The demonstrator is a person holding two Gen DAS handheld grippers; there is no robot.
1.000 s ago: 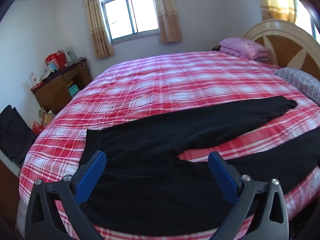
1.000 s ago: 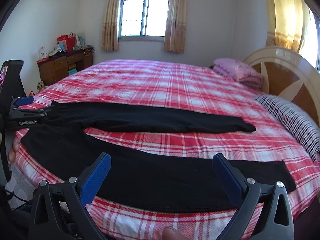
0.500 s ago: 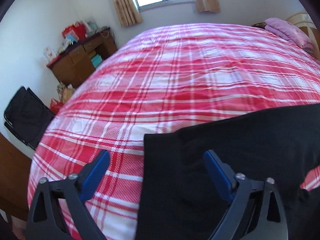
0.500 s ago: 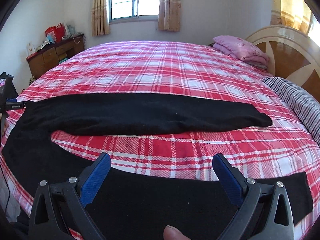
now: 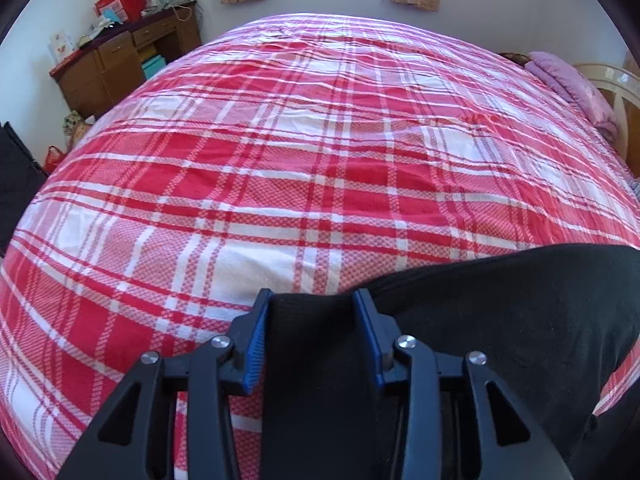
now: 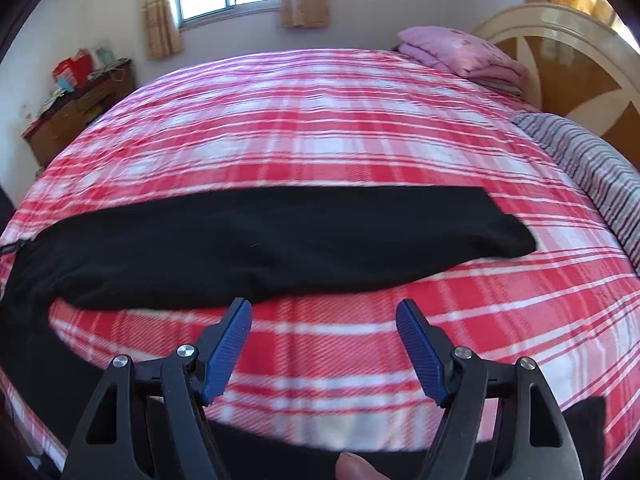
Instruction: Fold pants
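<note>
Black pants [image 6: 260, 240] lie spread on a red plaid bed [image 6: 320, 120], waist to the left, both legs reaching right. The far leg is fully in the right wrist view; the near leg [image 6: 584, 416] shows only at the bed's near edge. My left gripper [image 5: 312, 304] has closed on the far corner of the waistband [image 5: 316, 344], with black cloth bunched between the blue pads. My right gripper [image 6: 324, 316] is open and empty, hovering over the plaid strip between the two legs.
A wooden desk [image 5: 120, 60] with bags stands at the far left wall. Folded pink bedding [image 6: 460, 52] and a striped pillow [image 6: 592, 160] lie by the round headboard [image 6: 560, 60] on the right. A window is behind the bed.
My left gripper moved forward over the waistband and closed on its corner. My right gripper moved forward and lower, past the near leg, and its jaws narrowed somewhat.
</note>
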